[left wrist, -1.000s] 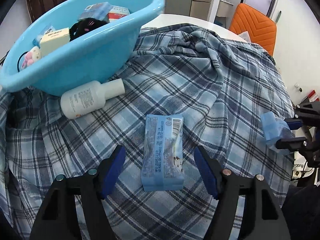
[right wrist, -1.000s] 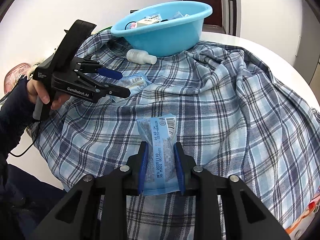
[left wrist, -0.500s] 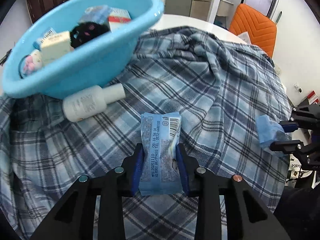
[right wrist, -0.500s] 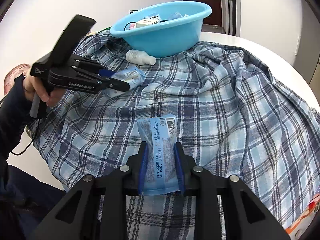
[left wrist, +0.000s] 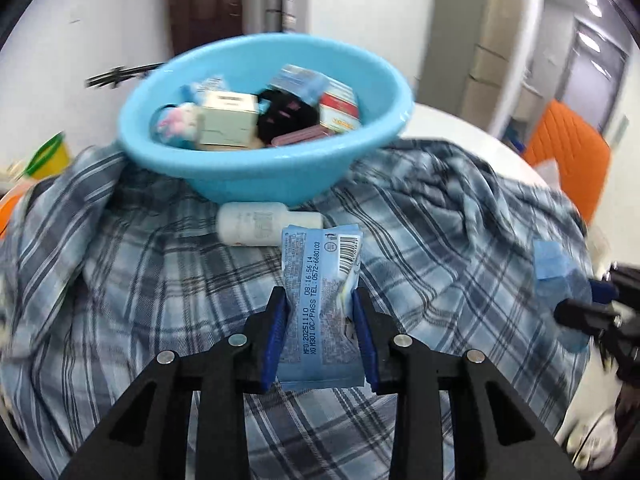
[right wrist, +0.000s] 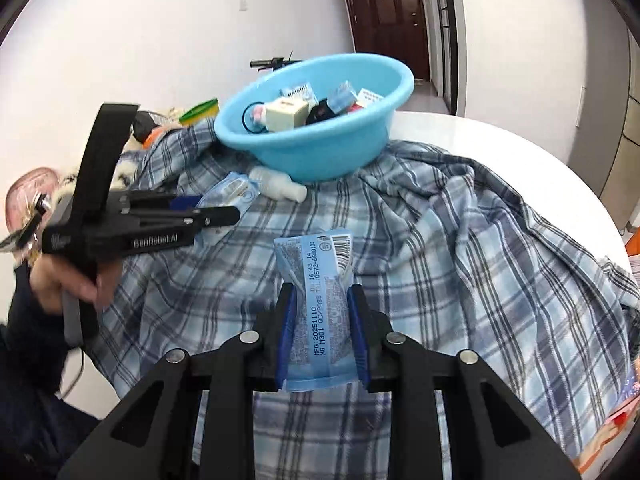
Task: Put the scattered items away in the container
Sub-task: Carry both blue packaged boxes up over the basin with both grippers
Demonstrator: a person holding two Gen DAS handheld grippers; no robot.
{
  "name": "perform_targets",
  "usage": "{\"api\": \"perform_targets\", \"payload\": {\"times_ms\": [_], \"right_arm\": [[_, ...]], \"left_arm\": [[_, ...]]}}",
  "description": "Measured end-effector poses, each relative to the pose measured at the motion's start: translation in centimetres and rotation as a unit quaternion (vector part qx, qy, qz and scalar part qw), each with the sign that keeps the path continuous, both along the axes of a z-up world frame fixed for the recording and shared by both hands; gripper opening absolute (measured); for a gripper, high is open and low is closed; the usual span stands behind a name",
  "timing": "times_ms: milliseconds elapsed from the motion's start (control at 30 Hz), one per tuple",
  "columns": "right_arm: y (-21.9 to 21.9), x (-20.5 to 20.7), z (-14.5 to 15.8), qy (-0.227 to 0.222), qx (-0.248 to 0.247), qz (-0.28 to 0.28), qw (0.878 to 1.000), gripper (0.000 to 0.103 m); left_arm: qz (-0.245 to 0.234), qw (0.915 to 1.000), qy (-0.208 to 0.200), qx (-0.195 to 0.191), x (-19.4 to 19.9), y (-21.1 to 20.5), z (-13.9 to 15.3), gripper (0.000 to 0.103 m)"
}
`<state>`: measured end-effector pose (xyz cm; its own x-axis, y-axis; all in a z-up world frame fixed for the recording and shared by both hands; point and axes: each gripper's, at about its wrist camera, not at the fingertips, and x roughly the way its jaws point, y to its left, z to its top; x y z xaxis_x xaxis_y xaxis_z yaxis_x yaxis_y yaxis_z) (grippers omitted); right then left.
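A light blue basin (left wrist: 256, 168) holding several small boxes and items stands at the far side of a plaid cloth; it also shows in the right wrist view (right wrist: 320, 152). My left gripper (left wrist: 320, 312) is shut on a blue tissue packet (left wrist: 320, 280) and holds it above the cloth, short of the basin. My right gripper (right wrist: 320, 312) is shut on a second blue tissue packet (right wrist: 316, 288), lifted over the cloth. A white bottle (left wrist: 260, 224) lies on its side against the basin's base; it also shows in the right wrist view (right wrist: 280, 184).
The blue plaid cloth (right wrist: 480, 240) covers a round white table (right wrist: 500, 140). An orange chair (left wrist: 568, 152) stands beyond the table's right side. A yellow and green object (left wrist: 48, 156) sits left of the basin. Walls and a dark door are behind.
My left gripper closed on the tissue packet, lifted it and swung toward the basin. My right gripper, holding its packet throughout, rose and moved toward the basin too.
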<state>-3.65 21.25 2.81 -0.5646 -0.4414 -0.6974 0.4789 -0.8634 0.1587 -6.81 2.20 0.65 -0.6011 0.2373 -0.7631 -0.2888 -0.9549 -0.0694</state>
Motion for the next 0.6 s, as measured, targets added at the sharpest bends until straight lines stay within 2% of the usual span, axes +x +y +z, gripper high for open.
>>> {"api": "perform_targets", "payload": {"times_ms": [200, 300, 433, 600], "right_arm": [[-0.5, -0.1, -0.6, -0.003, -0.018, -0.005, 1.0, 0.024], [-0.6, 0.0, -1.0, 0.001, -0.006, -0.012, 1.0, 0.024], [-0.7, 0.0, -1.2, -0.001, -0.005, -0.013, 1.0, 0.024], [-0.4, 0.3, -0.2, 0.011, -0.022, -0.017, 1.0, 0.024]], "left_arm": [[0.055, 0.9981, 0.026, 0.006, 2.5, -0.2, 0.5, 0.035], [0.061, 0.9979, 0.009, 0.021, 3.3, -0.5, -0.3, 0.035], [0.067, 0.9977, -0.002, 0.007, 3.7, -0.4, -1.1, 0.035], [0.071, 0.9972, 0.023, 0.01, 4.6, -0.3, 0.2, 0.035]]}}
